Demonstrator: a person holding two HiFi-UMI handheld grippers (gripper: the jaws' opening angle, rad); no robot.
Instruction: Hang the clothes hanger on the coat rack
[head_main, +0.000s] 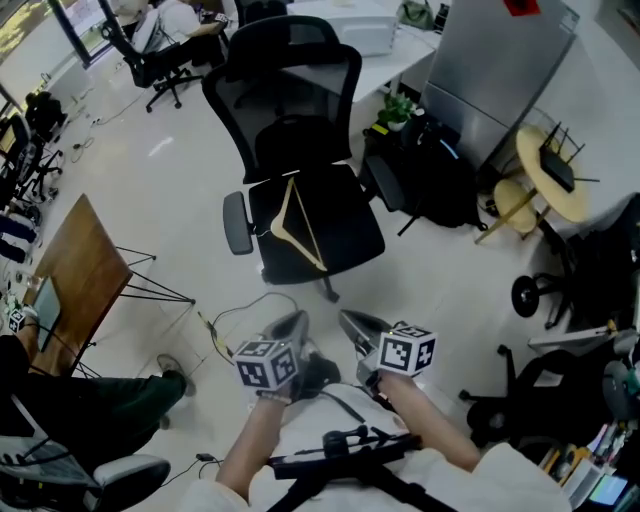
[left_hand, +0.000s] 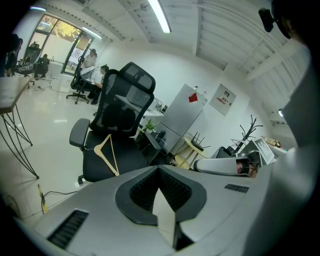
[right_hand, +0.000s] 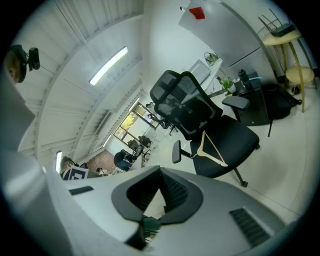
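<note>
A pale wooden clothes hanger (head_main: 300, 225) lies flat on the seat of a black office chair (head_main: 300, 130). It also shows on that seat as the hanger (left_hand: 109, 154) in the left gripper view and the hanger (right_hand: 212, 150) in the right gripper view. A black branching coat rack (left_hand: 248, 131) stands far off to the right. My left gripper (head_main: 295, 322) and right gripper (head_main: 352, 322) are side by side low in the head view, a short way in front of the chair. The left gripper (left_hand: 159, 172) and the right gripper (right_hand: 160, 172) are both shut and hold nothing.
A wooden table (head_main: 75, 270) on thin black legs stands at the left, with a seated person's leg (head_main: 90, 400) below it. A cable (head_main: 240, 310) trails over the floor before the chair. A grey cabinet (head_main: 500, 60), black bags (head_main: 440, 185) and a yellow stool (head_main: 550, 175) crowd the right.
</note>
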